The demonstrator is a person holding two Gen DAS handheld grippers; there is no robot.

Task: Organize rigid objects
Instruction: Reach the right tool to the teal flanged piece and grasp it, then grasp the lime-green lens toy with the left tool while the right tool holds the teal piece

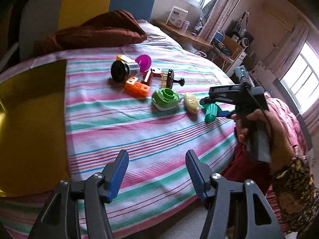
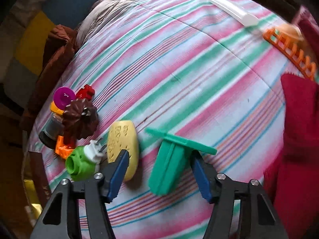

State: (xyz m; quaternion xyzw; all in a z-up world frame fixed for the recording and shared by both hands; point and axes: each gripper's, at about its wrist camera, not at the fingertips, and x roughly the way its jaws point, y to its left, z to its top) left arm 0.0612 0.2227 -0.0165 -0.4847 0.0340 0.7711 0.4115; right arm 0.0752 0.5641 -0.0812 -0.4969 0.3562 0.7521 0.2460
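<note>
A bed is covered by a pink, green and white striped cotton sheet [image 1: 139, 131]. A crumpled brown quilted blanket [image 1: 95, 29] is seen near a blue and yellow headboard [image 1: 107, 0]. A wooden desk [image 1: 187, 33] is placed beyond.

Orange comb [image 2: 292, 54] blurred (edge-cropped), gold sheet [image 1: 33, 123] cut off left

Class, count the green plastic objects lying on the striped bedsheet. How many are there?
2. The lime green round piece lies left of the yellow oval; the teal T-shaped piece lies right of it, between the right gripper's fingers. Others may be hidden in the cluster.
</note>
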